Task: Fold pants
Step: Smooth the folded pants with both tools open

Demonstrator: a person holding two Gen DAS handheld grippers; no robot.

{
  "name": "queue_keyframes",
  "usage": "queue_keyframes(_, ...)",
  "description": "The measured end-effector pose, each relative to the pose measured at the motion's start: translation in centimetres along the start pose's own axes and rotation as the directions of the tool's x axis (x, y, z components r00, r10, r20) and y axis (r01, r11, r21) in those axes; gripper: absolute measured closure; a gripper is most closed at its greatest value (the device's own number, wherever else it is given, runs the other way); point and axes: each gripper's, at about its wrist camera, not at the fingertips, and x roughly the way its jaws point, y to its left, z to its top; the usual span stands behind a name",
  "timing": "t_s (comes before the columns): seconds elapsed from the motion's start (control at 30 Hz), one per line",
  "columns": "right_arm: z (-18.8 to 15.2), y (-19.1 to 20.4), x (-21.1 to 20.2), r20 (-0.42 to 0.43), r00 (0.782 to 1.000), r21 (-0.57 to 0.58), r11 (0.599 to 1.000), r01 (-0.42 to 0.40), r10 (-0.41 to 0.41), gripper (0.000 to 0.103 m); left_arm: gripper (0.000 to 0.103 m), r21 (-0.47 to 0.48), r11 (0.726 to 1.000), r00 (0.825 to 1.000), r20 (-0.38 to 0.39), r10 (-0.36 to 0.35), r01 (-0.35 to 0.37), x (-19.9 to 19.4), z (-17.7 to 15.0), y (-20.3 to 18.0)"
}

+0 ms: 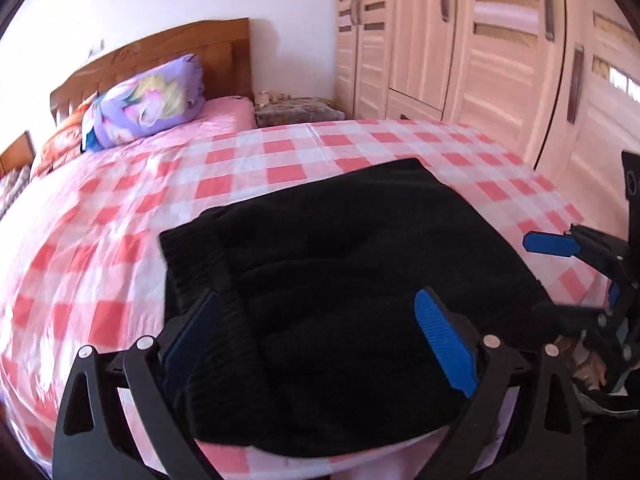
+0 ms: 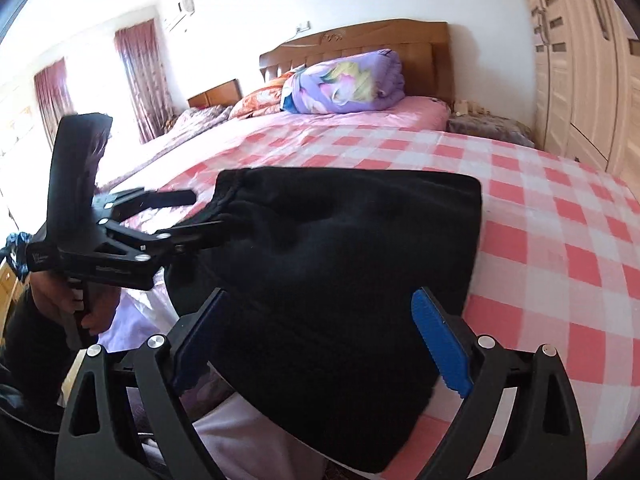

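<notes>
Black pants (image 1: 340,264) lie folded into a thick bundle on the pink checked bed sheet (image 1: 120,240), near the bed's front edge. The ribbed waistband (image 1: 192,252) faces left. My left gripper (image 1: 320,340) stands open over the bundle's near left part, a blue pad on each side. In the right wrist view the pants (image 2: 340,248) hang slightly over the bed edge, and my right gripper (image 2: 320,344) is open above their near end. The left gripper (image 2: 200,216) shows from the side at the waistband corner, and the right gripper (image 1: 548,276) sits at the pants' right edge.
A folded purple quilt (image 1: 148,104) and an orange pillow (image 1: 60,140) lie by the wooden headboard (image 1: 168,52). A wardrobe (image 1: 480,48) lines the right side, and a low nightstand (image 1: 296,110) stands beside the bed. A hand (image 2: 52,300) holds the left gripper. Bare sheet spreads beyond the pants.
</notes>
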Motion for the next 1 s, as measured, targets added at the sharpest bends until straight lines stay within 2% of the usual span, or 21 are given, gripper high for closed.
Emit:
queue_keyframes(0.03, -0.4, 0.4, 0.7, -0.028, 1.0, -0.013, 1.0, 0.003, -0.003, 0.013, 0.006, 0.025, 1.0, 1.0, -0.013, 0.014, -0.014, 1.1, 0.3, -0.7)
queue_keyframes(0.1, -1.2, 0.3, 1.6, -0.055, 0.998, -0.01, 1.0, -0.022, 0.021, 0.013, 0.006, 0.015, 1.0, 0.998, -0.062, -0.008, 0.009, 3.6, 0.3, -1.0)
queue_keyframes(0.13, -1.7, 0.0, 1.8, -0.046, 0.999, -0.025, 0.999, -0.022, 0.021, 0.014, 0.005, 0.002, 1.0, 0.997, -0.081, -0.001, 0.001, 4.6, -0.1, -0.9)
queue_keyframes(0.17, -2.3, -0.3, 2.0, -0.022, 1.0, -0.05, 0.999, -0.017, 0.016, 0.013, 0.003, -0.014, 1.0, 0.998, -0.065, -0.01, 0.009, 5.3, -0.5, -0.5)
queue_keyframes(0.23, -3.1, -1.0, 2.1, 0.027, 0.999, -0.066, 0.997, -0.038, 0.04, 0.012, 0.002, -0.025, 0.999, 0.999, -0.027, -0.024, 0.023, 5.5, -0.8, -0.4)
queue_keyframes(0.3, -3.5, -1.0, 2.3, 0.063, 0.997, -0.093, 0.995, -0.041, 0.047, 0.011, 0.002, -0.015, 1.0, 1.0, -0.026, 0.005, -0.005, 5.6, -1.0, -0.7)
queue_keyframes(0.7, -2.1, -1.8, 2.8, 0.024, 0.998, -0.092, 0.994, -0.053, 0.055, 0.011, 0.002, -0.057, 0.997, 0.998, -0.033, 0.052, -0.054, 5.4, -0.8, -0.9)
queue_keyframes(0.8, -1.7, -0.9, 1.9, -0.003, 1.0, -0.088, 0.996, 0.003, -0.003, 0.009, 0.002, -0.053, 0.996, 0.997, -0.048, 0.067, -0.069, 5.0, -0.7, -1.1)
queue_keyframes(0.87, -1.7, -0.6, 0.8, 0.013, 0.999, -0.079, 0.996, 0.044, -0.043, 0.006, 0.002, -0.056, 0.996, 0.996, -0.051, 0.073, -0.076, 4.6, -0.8, -1.1)
queue_keyframes(0.93, -2.4, -0.4, -0.2, 0.025, 0.999, -0.077, 0.997, 0.024, -0.022, 0.006, 0.002, -0.053, 0.995, 0.995, -0.045, 0.086, -0.089, 3.9, -1.1, -1.4)
queue_keyframes(1.0, -4.0, -0.8, 0.2, -0.02, 0.996, -0.109, 0.99, 0.084, -0.087, 0.006, 0.002, -0.036, 0.993, 0.994, -0.028, 0.11, -0.111, 2.8, -1.8, -1.7)
